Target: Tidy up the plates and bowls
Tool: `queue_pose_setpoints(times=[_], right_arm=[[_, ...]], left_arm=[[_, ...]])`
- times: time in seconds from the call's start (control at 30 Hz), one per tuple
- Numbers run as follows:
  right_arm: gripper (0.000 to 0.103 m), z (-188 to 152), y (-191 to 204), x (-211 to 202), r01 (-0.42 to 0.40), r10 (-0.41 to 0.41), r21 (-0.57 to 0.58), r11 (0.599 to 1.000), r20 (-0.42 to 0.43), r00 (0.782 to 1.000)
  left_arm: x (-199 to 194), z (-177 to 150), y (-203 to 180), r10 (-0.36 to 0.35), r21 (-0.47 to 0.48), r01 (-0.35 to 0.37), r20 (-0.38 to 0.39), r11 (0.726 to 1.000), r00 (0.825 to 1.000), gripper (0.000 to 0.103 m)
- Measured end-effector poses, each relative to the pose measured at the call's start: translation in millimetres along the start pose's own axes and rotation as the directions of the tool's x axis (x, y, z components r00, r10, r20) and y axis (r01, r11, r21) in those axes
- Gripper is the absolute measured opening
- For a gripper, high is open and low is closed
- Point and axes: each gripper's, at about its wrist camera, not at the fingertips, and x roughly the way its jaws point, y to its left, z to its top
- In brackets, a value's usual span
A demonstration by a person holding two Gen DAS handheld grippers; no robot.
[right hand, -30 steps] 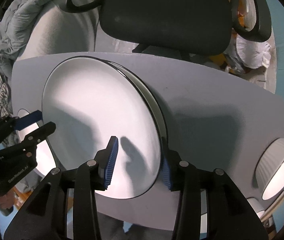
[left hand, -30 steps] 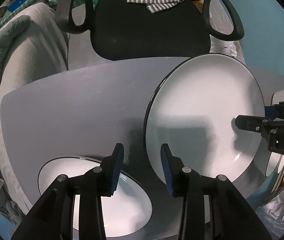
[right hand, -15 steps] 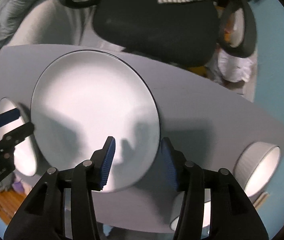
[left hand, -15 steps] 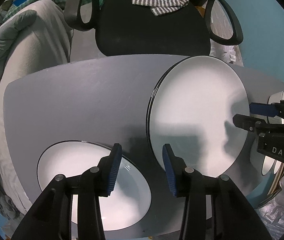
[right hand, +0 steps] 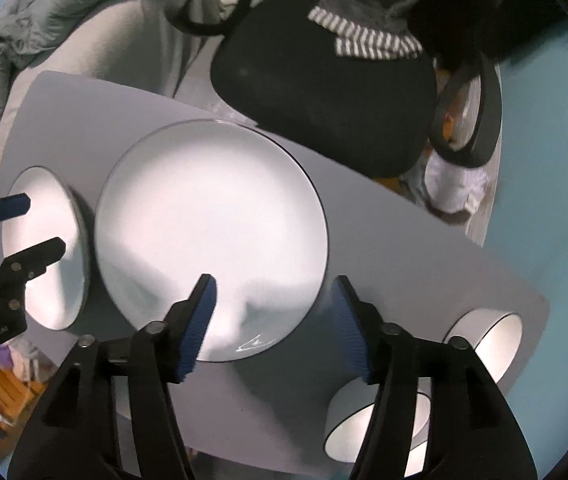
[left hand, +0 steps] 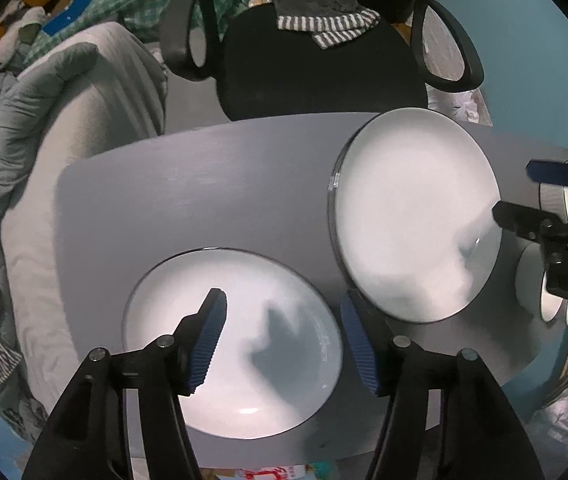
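Both grippers point down at a grey tabletop (left hand: 211,200) with their jaws opening and nothing between the blue ribbed pads. Seen from its own camera, the left gripper (left hand: 284,342) hangs above a white round plate with a thin dark rim (left hand: 267,380) lying flat near the table's front edge; its left pad sits over the plate's face and its right pad over the bare table between this plate and the next, and neither pad touches anything. To the right of that plate lies a stack of larger white plates with dark rims (left hand: 404,208), the edge of a lower plate showing along its left side. In the right wrist view the right gripper (right hand: 273,320) hovers over the near edge of this same stack (right hand: 211,224), its left pad above the top plate's face and its right pad over the table just beside the rim, clear of the stack. Each gripper shows at the edge of the other's view, black with a blue pad. Two white ribbed bowls sit at the right end of the table, one near the far corner (right hand: 496,340) and one closer to the front (right hand: 368,428), partly hidden behind the right gripper's finger. Behind the table stands a black office chair (left hand: 316,72) with a striped grey cloth (left hand: 324,28) draped over its seat back.
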Motion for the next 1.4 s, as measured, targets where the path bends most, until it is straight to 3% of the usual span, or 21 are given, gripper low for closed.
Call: queue_pose_setpoints(times=[0.27,0.47,0.77,0.97,1.4], right_arm=[[0.064,-6,37,-21,0.010,-0.005,-0.119,0.993,0.048,0.999],[0.064,-6,61,-27,0.011,-0.001,-0.197,0.980,0.053,0.999],[0.064,13,103,-17,-0.092,0.104,-0.241,0.966,0.039,0.994],[0.064,31,129,3,-0.188,0.196,-0.234,0.954,0.012,0.980],[0.063,51,149,40,-0.274,0.272,-0.182,0.944,-0.035,0.962]], left_arm=[[-16,-26,26,0.046,0.007,-0.046,0.032,0.999,0.998,0.071],[-13,-42,59,0.071,-0.016,-0.071,0.014,0.997,0.997,0.071],[7,-62,107,0.071,-0.095,-0.073,-0.023,0.993,0.997,0.071],[20,-75,129,0.035,-0.134,-0.040,-0.037,0.990,0.999,0.071],[52,-79,158,-0.077,-0.233,0.061,-0.063,0.971,0.995,0.070]])
